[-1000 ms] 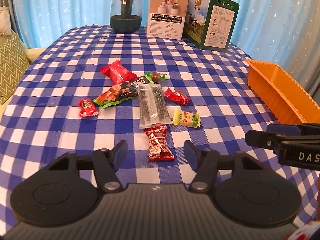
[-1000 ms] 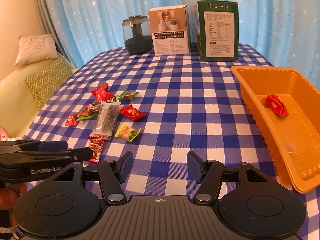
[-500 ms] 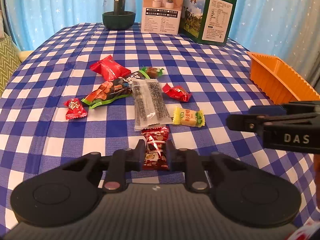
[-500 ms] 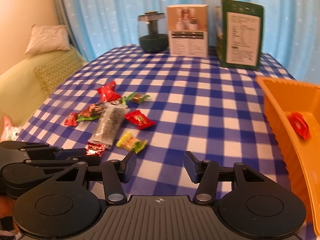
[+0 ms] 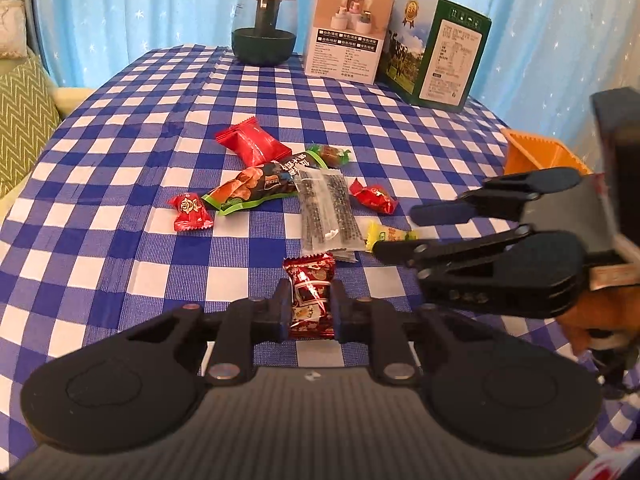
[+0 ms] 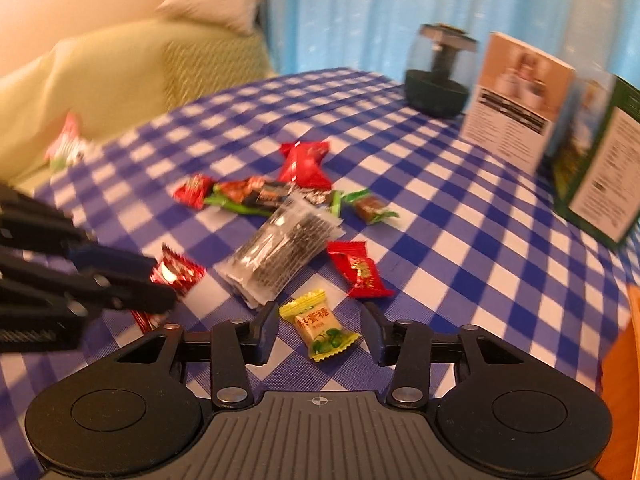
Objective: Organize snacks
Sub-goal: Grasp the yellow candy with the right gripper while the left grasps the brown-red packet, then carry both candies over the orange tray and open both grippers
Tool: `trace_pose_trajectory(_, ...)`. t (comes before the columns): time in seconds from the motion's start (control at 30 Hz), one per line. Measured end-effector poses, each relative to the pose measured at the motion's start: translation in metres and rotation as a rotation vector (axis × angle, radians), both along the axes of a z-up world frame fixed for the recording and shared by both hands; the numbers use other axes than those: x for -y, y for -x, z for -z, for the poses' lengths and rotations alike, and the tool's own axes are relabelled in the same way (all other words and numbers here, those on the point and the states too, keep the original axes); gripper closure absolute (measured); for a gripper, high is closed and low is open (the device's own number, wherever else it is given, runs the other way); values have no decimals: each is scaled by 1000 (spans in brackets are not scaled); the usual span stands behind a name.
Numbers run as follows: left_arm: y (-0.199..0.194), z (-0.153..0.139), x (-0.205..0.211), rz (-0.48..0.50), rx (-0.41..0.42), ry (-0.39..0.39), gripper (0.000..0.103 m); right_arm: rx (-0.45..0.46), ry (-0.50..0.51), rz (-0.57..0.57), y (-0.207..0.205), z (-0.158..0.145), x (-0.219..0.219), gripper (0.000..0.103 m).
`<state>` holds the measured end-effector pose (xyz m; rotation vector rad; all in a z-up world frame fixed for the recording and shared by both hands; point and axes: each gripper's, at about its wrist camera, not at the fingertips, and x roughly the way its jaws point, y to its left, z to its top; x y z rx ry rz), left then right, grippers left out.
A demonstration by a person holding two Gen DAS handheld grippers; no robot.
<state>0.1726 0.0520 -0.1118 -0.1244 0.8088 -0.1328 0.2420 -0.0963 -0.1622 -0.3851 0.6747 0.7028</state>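
Observation:
My left gripper point(image 5: 309, 308) is shut on a dark red candy packet point(image 5: 310, 276) at the near edge of the snack pile. In the right wrist view, my right gripper point(image 6: 320, 332) straddles a yellow candy point(image 6: 320, 330). Its jaws are closing and the pads stand clear of the wrapper on both sides. Behind lie a clear packet of dark seeds point(image 5: 326, 210), a long green-edged bar point(image 5: 256, 188), a big red packet point(image 5: 252, 142) and small red candies point(image 5: 188, 212). The orange tray point(image 5: 536, 156) shows at the right, mostly hidden behind the right gripper.
A blue checked cloth point(image 5: 120, 160) covers the table. At the back stand a dark glass jar point(image 5: 264, 40), a white box point(image 5: 346, 48) and a green box point(image 5: 436, 60). A green sofa with cushions point(image 6: 120, 68) lies beyond the left edge.
The left gripper's jaws shut on the dark red candy. The right gripper swung left from beside the tray, rolled, and came down around the yellow candy with narrower jaws.

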Motion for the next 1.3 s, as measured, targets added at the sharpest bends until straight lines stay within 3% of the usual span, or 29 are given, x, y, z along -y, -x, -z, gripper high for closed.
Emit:
trace_pose_trajectory(0.13,1,0,-2,-9,-1,13,85,-21,11,-49,-5,8,1,66)
trace_pose_trajectory(0.2,2,-1,-1,-13,-2,14,85,-41,0,-38,-6,9,2,80)
trace_pose_trajectory(0.3,3,-2,1,-12,-3,17,85,-53,-11,2,-3,8,4,82)
trace_pose_trajectory(0.8,29,-29,34,25,13,27,85,-82,-156,316,70,-36,61,83)
trace_pose_trajectory(1.3,60,-73,91,116,64,23,85,10,-195,449,141,-83,112,83)
